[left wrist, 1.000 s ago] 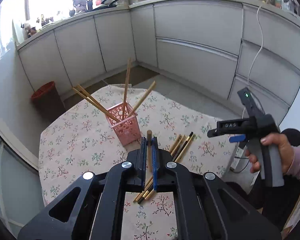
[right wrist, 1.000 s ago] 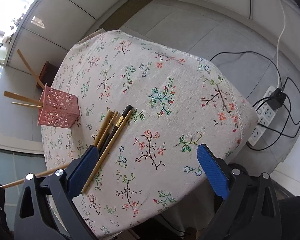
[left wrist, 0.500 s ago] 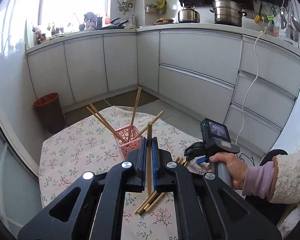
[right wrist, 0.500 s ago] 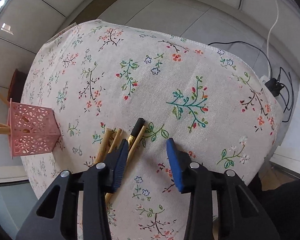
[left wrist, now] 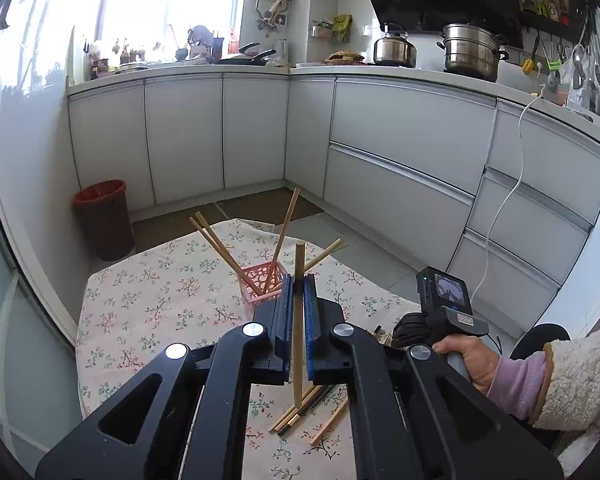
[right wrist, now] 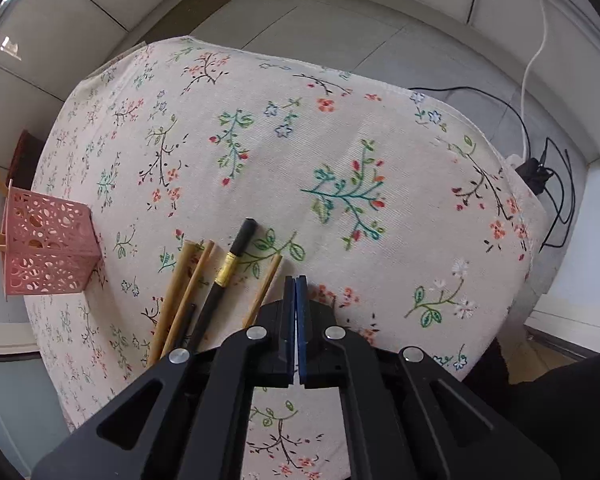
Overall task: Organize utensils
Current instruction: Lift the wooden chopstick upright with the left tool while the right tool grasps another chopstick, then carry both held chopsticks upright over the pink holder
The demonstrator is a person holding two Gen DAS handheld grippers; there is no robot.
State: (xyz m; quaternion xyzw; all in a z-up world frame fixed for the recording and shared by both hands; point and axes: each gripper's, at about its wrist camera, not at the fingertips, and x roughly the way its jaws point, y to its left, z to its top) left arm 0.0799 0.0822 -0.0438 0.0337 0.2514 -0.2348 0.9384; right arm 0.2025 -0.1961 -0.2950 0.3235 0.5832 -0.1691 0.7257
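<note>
My left gripper is shut on a wooden chopstick, held upright above the table, just short of the pink lattice holder. Several wooden chopsticks lean in that holder. Loose chopsticks lie on the floral cloth below the gripper. In the right wrist view my right gripper is shut and empty, low over the cloth, just right of the loose wooden chopsticks and a black chopstick with a gold band. The pink holder stands at the left.
The small table has a floral cloth with edges close on all sides. A red bin stands on the floor by the white cabinets. A power strip and cables lie on the floor to the right.
My left gripper has lifted and tilted up with the chopstick, closer to the holder. My right gripper went from wide open to shut and dropped toward the loose chopsticks.
</note>
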